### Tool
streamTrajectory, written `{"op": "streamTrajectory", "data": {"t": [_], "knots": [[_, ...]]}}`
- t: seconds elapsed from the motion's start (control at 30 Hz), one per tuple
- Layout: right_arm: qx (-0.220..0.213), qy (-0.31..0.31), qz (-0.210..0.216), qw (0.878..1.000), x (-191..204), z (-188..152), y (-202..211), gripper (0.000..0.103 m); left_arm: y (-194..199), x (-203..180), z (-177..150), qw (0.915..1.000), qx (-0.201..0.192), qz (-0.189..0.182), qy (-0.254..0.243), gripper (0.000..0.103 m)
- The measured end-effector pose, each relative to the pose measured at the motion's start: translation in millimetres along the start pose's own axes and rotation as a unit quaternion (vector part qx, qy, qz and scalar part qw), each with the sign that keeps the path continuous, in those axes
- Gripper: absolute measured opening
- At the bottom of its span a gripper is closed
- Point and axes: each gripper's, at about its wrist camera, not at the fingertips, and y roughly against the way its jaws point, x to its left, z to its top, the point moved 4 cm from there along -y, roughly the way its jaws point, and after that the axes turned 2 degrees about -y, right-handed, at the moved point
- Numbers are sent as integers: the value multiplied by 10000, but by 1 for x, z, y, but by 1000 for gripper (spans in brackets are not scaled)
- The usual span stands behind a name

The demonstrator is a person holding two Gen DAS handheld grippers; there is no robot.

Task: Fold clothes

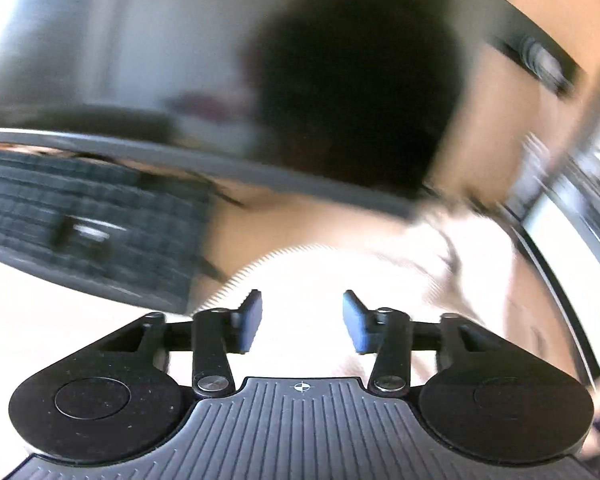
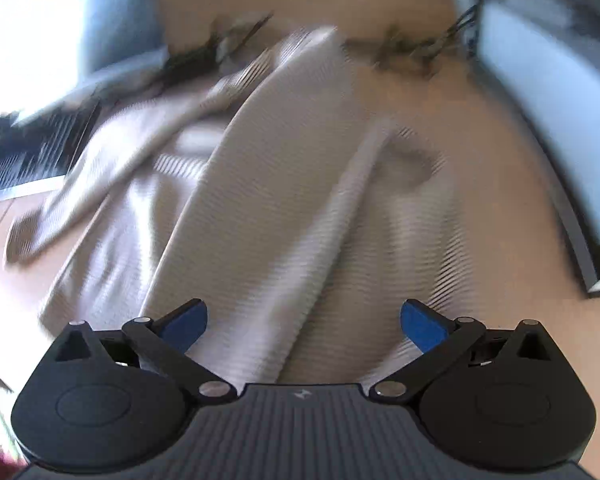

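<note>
A pale ribbed knit garment (image 2: 268, 208) is lying rumpled across the wooden worktop (image 2: 500, 208), one long panel draped over the rest, perhaps a fold, though the blur is hiding its outline. The right gripper (image 2: 304, 326) is hanging just above it with fingers spread wide, holding nothing, seemingly lined up over that panel. The left gripper (image 1: 302, 322) is also showing a clear gap between its fingers, empty, pointing at the garment's ribbed edge. A dark keyboard (image 1: 80, 224) is sitting near the cloth, close enough to crowd any folding.
</note>
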Motion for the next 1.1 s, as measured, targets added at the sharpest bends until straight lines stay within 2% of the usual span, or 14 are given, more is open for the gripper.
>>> {"op": "streamTrajectory", "data": {"t": [0.13,0.2,0.23,0.27,0.33,0.43,0.5,0.57,0.7,0.77,0.83,0.93,1.03,1.1], "knots": [[-649,17,-388,9971,-10,20,20,98,-21,-34,-33,9962,515,-596,-376,61],[-802,122,-477,9956,-9,26,25,82,-34,-43,-44,9937,711,-760,-425,61],[-825,189,-473,9953,-7,27,25,69,-39,-43,-50,9927,801,-798,-412,61],[-804,257,-408,9956,-3,29,24,48,-43,-43,-55,9917,891,-836,-398,61],[-697,372,-181,9967,8,31,19,39,-44,-44,-66,9912,935,-814,-471,61],[-643,510,-48,9966,30,35,9,39,-35,-48,-77,9900,944,-723,-757,62],[-697,579,-150,9958,46,43,-4,42,-28,-47,-85,9895,981,-719,-775,62],[-777,610,-277,9947,60,54,-18,55,-18,-46,-91,9890,1019,-724,-788,61],[-610,914,-488,9927,78,68,-56,57,-2,-49,-103,9867,1132,-786,-862,61],[-360,1381,-521,9884,80,66,-69,8,-1,-48,-103,9861,1168,-827,-846,61],[-424,1861,-558,9800,69,68,-58,5,0,-48,-102,9856,1198,-867,-816,61],[-962,2349,-1440,9565,33,88,-29,5,1,-47,-101,9849,1242,-928,-771,63],[-1428,2549,-2793,9146,-5,114,-17,5,0,-49,-95,9823,1341,-1033,-805,71],[-1592,2167,-2928,9176,-17,128,-6,5,2,-52,-77,9825,1167,-1125,-912,72]]}}
